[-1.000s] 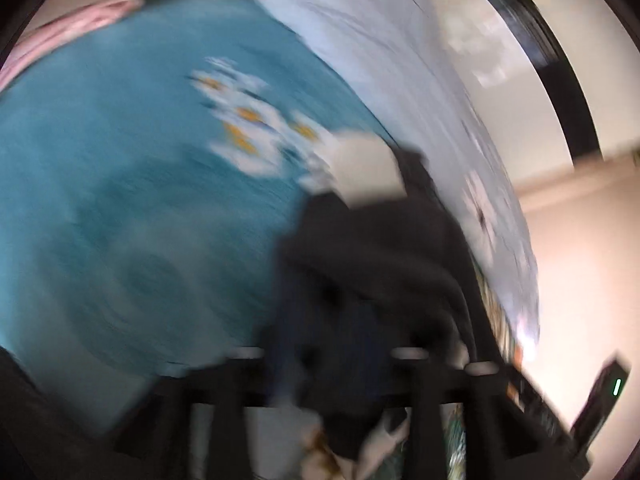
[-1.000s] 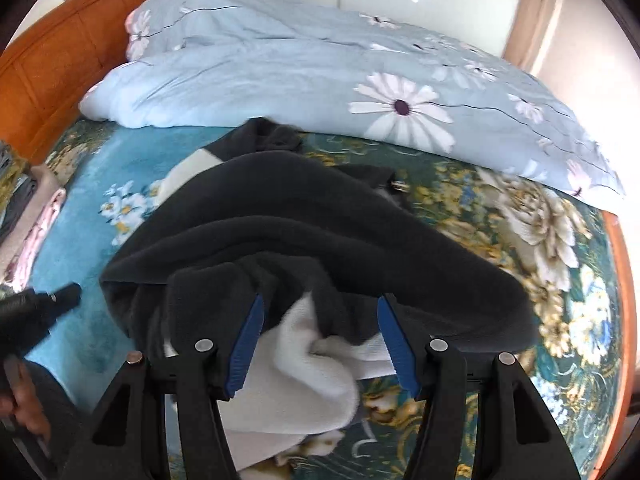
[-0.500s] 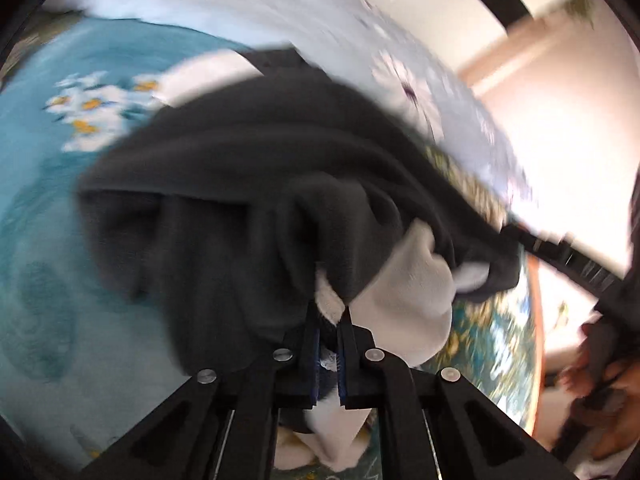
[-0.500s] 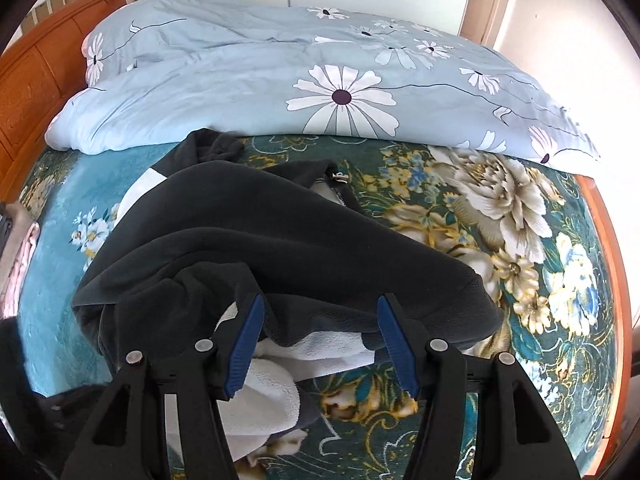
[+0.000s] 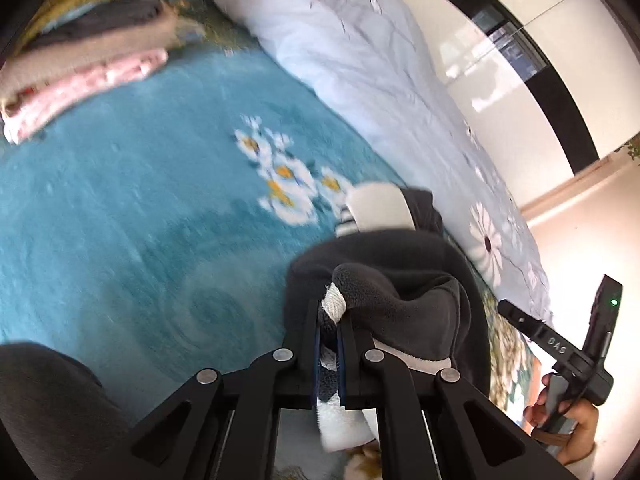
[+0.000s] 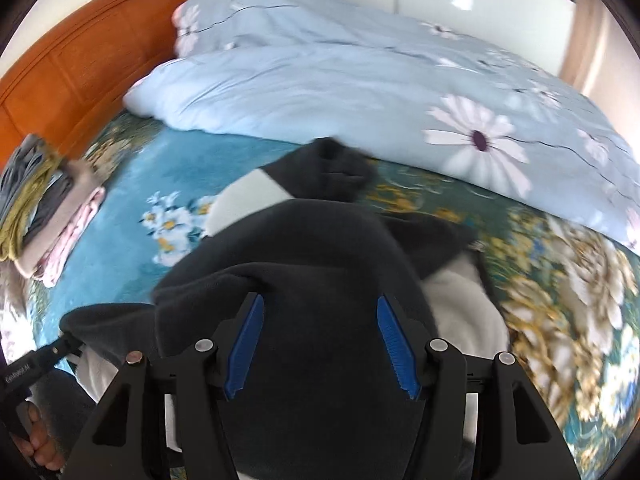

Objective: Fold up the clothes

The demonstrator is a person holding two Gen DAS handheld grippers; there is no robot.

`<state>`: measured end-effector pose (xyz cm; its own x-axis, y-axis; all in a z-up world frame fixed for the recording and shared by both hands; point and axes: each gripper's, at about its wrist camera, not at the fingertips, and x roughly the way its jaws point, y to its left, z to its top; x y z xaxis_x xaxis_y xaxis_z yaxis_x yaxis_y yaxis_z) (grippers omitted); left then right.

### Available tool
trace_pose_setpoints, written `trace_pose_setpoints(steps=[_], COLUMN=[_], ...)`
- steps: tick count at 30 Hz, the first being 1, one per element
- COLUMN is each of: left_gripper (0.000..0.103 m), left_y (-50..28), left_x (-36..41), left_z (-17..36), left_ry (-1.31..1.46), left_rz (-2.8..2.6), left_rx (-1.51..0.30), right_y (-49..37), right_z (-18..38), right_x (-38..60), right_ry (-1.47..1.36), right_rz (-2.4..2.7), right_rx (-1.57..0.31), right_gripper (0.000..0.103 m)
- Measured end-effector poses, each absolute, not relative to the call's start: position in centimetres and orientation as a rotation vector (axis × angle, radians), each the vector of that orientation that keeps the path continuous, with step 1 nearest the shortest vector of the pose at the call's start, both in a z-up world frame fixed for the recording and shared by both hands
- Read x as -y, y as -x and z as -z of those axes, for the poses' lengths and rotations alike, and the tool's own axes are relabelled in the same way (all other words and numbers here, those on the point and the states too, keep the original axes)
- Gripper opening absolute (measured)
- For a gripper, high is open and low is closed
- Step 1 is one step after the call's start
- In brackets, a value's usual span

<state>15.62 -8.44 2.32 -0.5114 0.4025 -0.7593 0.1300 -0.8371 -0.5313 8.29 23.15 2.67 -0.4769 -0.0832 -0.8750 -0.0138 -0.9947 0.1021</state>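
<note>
The left tongs (image 5: 329, 320) pinch a fold of the dark fleece garment (image 5: 400, 272) lying bunched on the bed (image 5: 120, 220). The right tongs (image 6: 320, 340) stand half-open with the dark fleece bulging between their blue pads; whether they grip it I cannot tell.

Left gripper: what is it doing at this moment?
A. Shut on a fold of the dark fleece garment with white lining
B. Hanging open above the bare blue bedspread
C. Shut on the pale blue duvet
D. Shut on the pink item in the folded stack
A: in the left wrist view the left gripper is shut on a fold of the dark fleece garment, white lining showing between the pads.
</note>
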Motion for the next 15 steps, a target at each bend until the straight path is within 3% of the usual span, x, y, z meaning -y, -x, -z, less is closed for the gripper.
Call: trace_pose_setpoints(steps=[7, 15], left_gripper=[0.006, 0.007], left_y=[-15.9, -16.9], left_x=[8.0, 8.0], left_z=[-2.7, -3.0], left_ry=[1.472, 1.456], left_rz=[-2.425, -2.372], left_rx=[0.774, 0.818], right_y=[-3.3, -1.1], right_z=[-0.5, 1.2], right_x=[-17.5, -12.1], right_ry=[-1.579, -1.621], right_rz=[2.452, 2.138], right_rx=[-0.233, -0.266], right_gripper=[0.061, 0.061])
